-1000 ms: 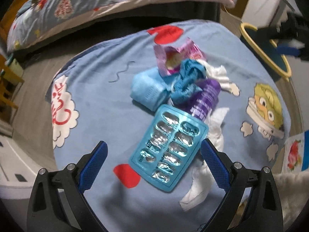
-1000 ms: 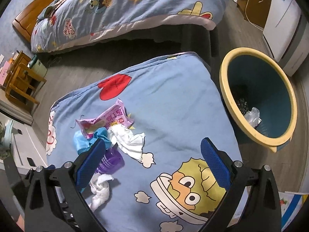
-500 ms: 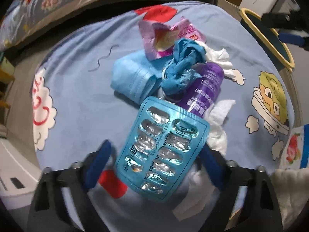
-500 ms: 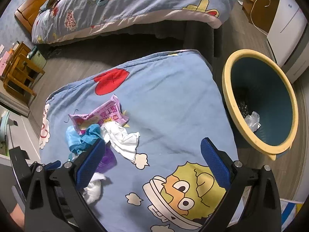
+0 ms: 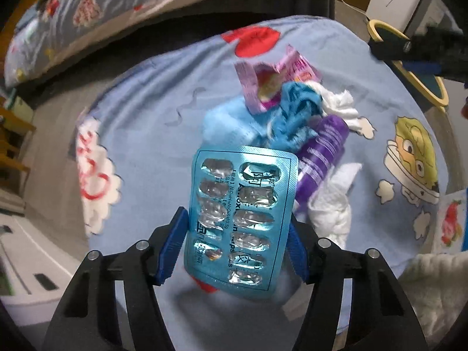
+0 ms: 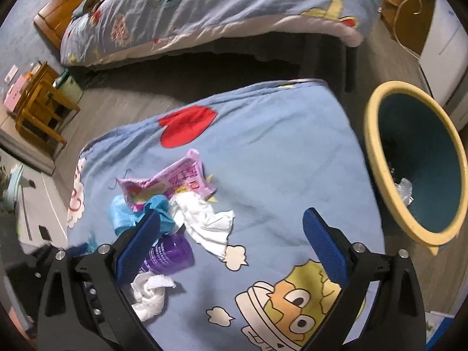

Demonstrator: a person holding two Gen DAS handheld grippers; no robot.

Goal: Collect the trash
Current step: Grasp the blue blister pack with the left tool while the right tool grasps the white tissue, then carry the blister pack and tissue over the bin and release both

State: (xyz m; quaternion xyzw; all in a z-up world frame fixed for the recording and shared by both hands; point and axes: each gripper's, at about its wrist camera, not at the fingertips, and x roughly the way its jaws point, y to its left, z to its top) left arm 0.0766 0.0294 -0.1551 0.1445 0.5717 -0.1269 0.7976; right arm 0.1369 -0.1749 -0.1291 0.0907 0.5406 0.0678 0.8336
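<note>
The empty blister pack (image 5: 239,222), low centre of the left view, is being closed on edgewise by the left tongs (image 5: 237,244) and should be pinched squarely before lifting toward the bin (image 6: 415,169); the right tongs (image 6: 231,248) are held wide open, empty.

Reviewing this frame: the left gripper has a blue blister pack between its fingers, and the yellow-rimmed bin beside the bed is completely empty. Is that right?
Not quite. The bin is not empty: the right wrist view shows crumpled clear plastic lying inside it. The rest holds: the left gripper is closing with the blue blister pack between its fingers.
</note>
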